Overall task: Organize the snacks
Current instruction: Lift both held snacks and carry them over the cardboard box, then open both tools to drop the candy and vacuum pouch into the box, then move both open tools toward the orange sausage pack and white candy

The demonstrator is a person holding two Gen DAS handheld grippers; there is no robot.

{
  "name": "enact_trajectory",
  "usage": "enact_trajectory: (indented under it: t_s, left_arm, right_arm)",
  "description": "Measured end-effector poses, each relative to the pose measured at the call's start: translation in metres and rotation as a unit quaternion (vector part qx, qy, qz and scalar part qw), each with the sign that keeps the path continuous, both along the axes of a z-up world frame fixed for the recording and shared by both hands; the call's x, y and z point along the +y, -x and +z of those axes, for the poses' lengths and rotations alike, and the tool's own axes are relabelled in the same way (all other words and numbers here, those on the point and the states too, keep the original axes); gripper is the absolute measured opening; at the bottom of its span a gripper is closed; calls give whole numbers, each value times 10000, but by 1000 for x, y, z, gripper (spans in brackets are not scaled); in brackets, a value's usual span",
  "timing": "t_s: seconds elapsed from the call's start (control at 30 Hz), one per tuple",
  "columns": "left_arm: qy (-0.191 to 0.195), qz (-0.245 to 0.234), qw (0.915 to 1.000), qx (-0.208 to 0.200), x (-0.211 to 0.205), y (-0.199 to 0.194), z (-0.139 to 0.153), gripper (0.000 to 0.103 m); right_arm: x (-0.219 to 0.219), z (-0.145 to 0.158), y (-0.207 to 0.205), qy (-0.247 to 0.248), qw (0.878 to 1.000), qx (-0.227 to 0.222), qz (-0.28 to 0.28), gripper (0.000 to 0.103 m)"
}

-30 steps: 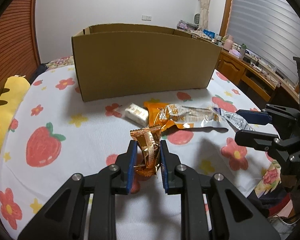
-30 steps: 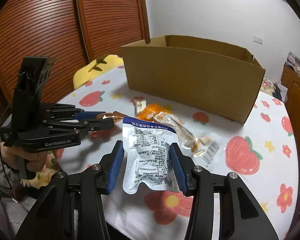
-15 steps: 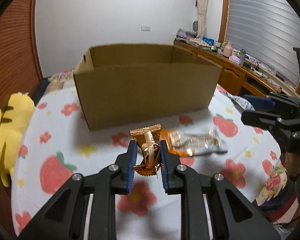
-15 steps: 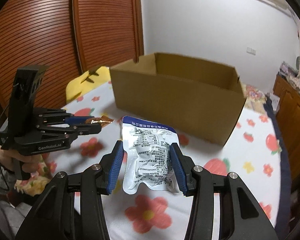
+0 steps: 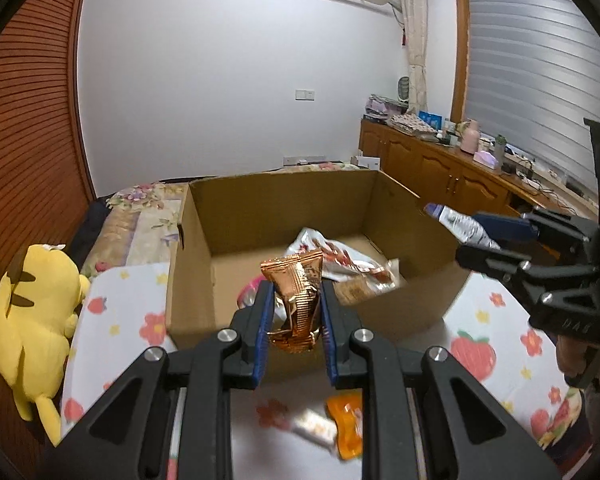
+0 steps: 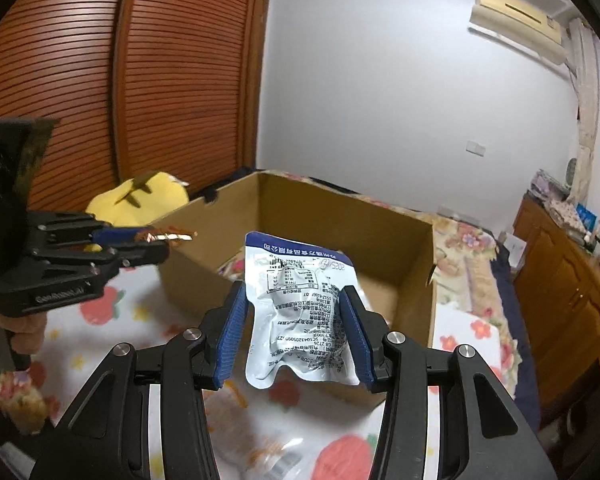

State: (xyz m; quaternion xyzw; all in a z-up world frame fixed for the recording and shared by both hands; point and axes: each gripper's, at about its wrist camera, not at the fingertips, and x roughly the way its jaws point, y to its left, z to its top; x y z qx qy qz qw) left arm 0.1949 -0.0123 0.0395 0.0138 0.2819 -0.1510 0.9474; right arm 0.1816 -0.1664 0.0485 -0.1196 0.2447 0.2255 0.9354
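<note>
Currently, 1 copper foil snack packet stands pinched upright in the left gripper, raised over the near wall of the open cardboard box. 1 white pouch is clamped in the right gripper, raised level near the box's right end. Several wrapped snacks lie inside; 1 orange packet rests on the strawberry tablecloth, yellow plush toy at left.
</note>
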Motion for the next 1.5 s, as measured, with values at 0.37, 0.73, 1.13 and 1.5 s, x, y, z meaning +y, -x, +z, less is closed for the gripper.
enact_trajectory:
  t_s: [0.37, 0.73, 1.13, 1.5]
  left_arm:
    - [-127, 188, 9990, 387, -4, -45, -17, 20]
    - [-136, 300, 9979, 551, 1, -51, -26, 31]
    - [-237, 296, 9988, 316, 1, -30, -16, 73]
    - [-212, 262, 9994, -17, 4, 18, -19, 101]
  right_arm:
    - [8, -14, -60, 73, 9991, 311, -285, 48]
    - [-1, -34, -77, -7, 9966, 700, -438, 48]
    - [3, -24, -52, -124, 9979, 563, -304, 49]
    - [-2, -27, 24, -441, 9979, 452, 122, 60]
